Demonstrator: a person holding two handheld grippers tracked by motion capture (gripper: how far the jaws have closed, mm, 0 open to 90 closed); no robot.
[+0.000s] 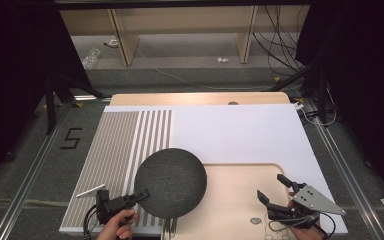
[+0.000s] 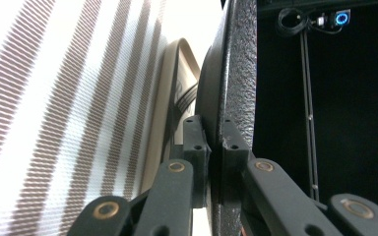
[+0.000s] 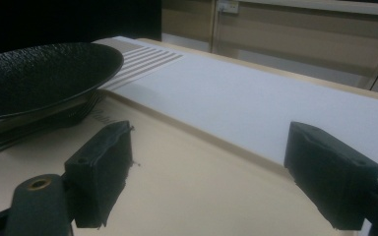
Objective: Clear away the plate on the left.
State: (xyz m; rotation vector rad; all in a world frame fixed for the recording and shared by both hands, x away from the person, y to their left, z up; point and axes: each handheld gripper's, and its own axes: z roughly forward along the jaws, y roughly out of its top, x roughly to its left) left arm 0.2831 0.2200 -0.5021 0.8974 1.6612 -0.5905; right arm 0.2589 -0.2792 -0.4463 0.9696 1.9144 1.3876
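Left gripper clamps black plate's rim near desk's front edge; right gripper wide open, empty.

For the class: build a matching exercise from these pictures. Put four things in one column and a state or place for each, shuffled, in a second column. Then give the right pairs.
1. left hand-held gripper
2. right hand-held gripper
3. black plate
4. striped mat

A. jaws open, empty
B. on the table's left half
C. clamped at its rim
D. shut on the plate

Pairs: 1-D, 2-A, 3-C, 4-B
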